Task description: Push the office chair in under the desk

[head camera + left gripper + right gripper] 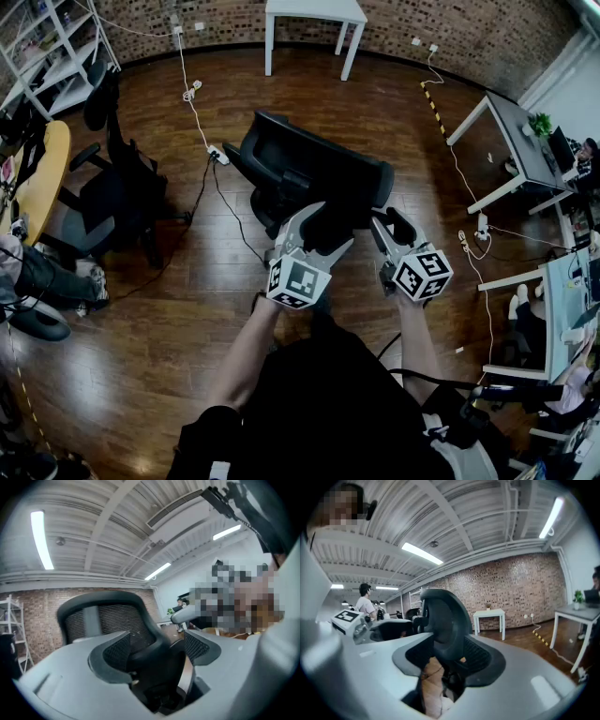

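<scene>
A black office chair (309, 169) stands mid-floor with its mesh backrest toward me. My left gripper (314, 230) straddles the backrest's top left part, jaws spread wide and shut on it. In the left gripper view the chair (108, 616) fills the gap of that gripper (157, 648). My right gripper (394, 225) is shut on the backrest's right edge. That edge of the chair (440, 620) runs edge-on between the pads of the right gripper (447, 657). A white table (314, 11) stands beyond the chair by the brick wall.
A second black chair (112, 202) stands at the left, with a seated person (37, 272) beside it. A cable and power strip (217, 155) lie on the wood floor left of the held chair. A grey desk (511, 122) and more desks line the right side.
</scene>
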The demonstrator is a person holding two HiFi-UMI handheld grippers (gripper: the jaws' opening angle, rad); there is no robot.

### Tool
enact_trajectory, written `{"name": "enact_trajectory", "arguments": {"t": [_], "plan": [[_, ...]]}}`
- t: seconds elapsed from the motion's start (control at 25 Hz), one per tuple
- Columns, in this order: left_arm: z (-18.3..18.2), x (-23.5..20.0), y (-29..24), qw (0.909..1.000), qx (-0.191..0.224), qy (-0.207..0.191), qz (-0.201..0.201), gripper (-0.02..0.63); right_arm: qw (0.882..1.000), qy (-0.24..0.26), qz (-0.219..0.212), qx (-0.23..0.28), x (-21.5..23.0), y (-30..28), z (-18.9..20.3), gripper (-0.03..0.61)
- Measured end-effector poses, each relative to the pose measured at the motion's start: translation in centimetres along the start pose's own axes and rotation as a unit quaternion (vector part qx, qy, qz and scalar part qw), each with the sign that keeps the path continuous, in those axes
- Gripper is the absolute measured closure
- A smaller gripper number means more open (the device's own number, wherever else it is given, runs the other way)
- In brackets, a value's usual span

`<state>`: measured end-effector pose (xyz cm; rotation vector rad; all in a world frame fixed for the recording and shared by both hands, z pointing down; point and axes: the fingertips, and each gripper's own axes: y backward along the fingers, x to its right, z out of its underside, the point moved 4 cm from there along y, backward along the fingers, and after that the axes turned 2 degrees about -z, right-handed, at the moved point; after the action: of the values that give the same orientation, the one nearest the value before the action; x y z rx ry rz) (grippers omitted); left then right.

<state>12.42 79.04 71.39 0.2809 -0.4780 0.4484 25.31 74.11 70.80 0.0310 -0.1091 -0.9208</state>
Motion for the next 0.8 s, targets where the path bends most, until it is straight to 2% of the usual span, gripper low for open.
{"name": "enact_trajectory", "arguments": {"t": [0.08, 0.16, 0.24, 0.28, 0.36, 0.44, 0.52, 0.64, 0.72, 0.8], "plan": [[2.9, -5.3, 2.5, 0.9952, -0.014, 0.063, -0.074, 0.163, 0.999, 0.022, 0.024, 0.004, 1.3, -1.4, -1.6, 0.347], [4.8, -10.9, 4.3, 0.9803, -0.018, 0.142, -0.136, 0.149, 0.998, 0.035, 0.049, 0.005, 2.6, -2.7, -2.8, 0.309], [5.6, -15.8, 5.0, 0.9634, -0.016, 0.207, -0.17, 0.142, 0.996, 0.044, 0.077, -0.003, 4.1, -4.1, -2.9, 0.27], [6.0, -17.7, 5.0, 0.9589, -0.021, 0.222, -0.176, 0.139, 0.995, 0.047, 0.091, -0.012, 5.0, -4.9, -2.5, 0.252], [6.9, -20.0, 4.2, 0.9575, -0.045, 0.226, -0.173, 0.117, 0.993, 0.043, 0.106, -0.03, 6.3, -6.3, -1.1, 0.241], [7.8, -20.9, 2.7, 0.96, -0.072, 0.22, -0.157, 0.111, 0.994, 0.028, 0.098, -0.032, 7.1, -6.8, 0.5, 0.242], [9.2, -21.3, 0.7, 0.9617, -0.101, 0.215, -0.136, 0.108, 0.997, 0.013, 0.08, -0.013, 7.4, -6.8, 1.2, 0.245], [11.9, -22.4, -1.8, 0.9582, -0.134, 0.228, -0.108, 0.107, 0.998, 0.004, 0.058, 0.013, 7.5, -7.3, 1.4, 0.241], [13.0, -22.8, -3.1, 0.9542, -0.126, 0.258, -0.085, 0.109, 0.999, -0.01, 0.048, 0.017, 8.2, -7.8, 1.5, 0.242], [13.4, -21.9, -4.2, 0.9482, -0.093, 0.297, -0.061, 0.134, 0.999, -0.022, 0.036, 0.018, 9.4, -7.6, 1.4, 0.241]]}}
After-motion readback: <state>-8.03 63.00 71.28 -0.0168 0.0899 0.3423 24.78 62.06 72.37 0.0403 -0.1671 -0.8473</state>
